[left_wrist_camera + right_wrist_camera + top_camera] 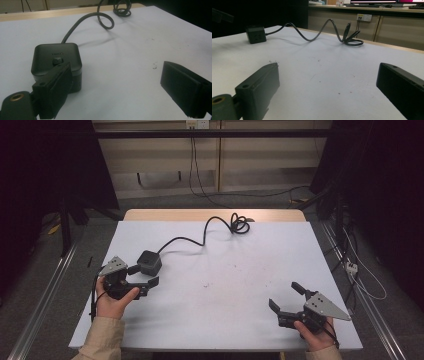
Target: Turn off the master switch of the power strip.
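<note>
High view: left gripper [146,276] jaws wide, holding nothing | black adapter [149,262] just beyond its far jaw | right gripper [287,296] jaws wide, empty, well apart from adapter

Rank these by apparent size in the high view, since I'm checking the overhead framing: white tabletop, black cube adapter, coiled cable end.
1. White tabletop, by far the largest.
2. Black cube adapter.
3. Coiled cable end; it looks close to the adapter in size and lies farther off, so that order is unsure.

— Where is there room to pass?
— The tabletop [240,285] lies bare across the middle and right.
— What blocks the left?
— The black box [149,262] at the near left, its cable [200,236] curling to a coil at the far edge.
</note>
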The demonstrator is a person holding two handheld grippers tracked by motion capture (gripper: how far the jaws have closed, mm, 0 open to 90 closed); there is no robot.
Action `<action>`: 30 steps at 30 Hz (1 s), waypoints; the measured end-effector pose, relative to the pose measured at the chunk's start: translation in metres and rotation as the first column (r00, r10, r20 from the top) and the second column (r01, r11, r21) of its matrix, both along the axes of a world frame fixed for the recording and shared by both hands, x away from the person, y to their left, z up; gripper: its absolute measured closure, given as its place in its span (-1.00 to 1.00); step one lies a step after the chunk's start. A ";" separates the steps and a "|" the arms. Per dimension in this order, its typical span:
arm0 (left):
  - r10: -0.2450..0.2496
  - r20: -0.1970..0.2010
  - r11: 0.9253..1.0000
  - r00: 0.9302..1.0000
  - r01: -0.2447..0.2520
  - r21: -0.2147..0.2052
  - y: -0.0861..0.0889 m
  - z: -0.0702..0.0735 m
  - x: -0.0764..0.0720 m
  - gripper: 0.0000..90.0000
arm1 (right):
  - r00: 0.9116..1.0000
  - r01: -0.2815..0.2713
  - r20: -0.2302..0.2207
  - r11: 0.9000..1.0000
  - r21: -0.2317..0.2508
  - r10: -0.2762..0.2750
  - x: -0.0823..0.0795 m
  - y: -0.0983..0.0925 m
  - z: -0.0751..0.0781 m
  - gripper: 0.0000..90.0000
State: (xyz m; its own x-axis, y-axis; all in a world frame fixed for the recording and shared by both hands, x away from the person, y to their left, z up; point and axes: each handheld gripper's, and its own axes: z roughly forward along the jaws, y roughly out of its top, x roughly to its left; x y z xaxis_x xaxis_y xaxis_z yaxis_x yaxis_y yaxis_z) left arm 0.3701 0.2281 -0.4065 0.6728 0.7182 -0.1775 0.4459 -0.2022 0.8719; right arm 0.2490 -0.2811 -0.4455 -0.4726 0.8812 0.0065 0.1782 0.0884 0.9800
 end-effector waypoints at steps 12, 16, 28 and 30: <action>-0.028 -0.011 1.000 1.000 0.028 0.004 -0.002 -0.007 -0.007 -0.79 | 1.000 0.000 -0.001 1.000 0.002 0.000 0.000 0.000 0.000 -0.91; -0.035 -0.010 0.999 0.999 0.036 0.013 -0.002 -0.009 -0.009 -0.79 | 1.000 0.000 0.000 1.000 0.002 0.000 -0.001 0.000 0.000 -0.91; -0.056 -0.012 0.998 0.998 0.057 0.017 0.000 -0.016 -0.015 -0.81 | 1.000 -0.002 -0.004 1.000 -0.003 0.002 0.000 0.000 -0.001 -0.91; -0.056 -0.013 0.998 0.998 0.056 0.017 0.001 -0.017 -0.016 -0.81 | 1.000 -0.002 -0.004 1.000 -0.003 0.002 0.000 0.000 -0.001 -0.91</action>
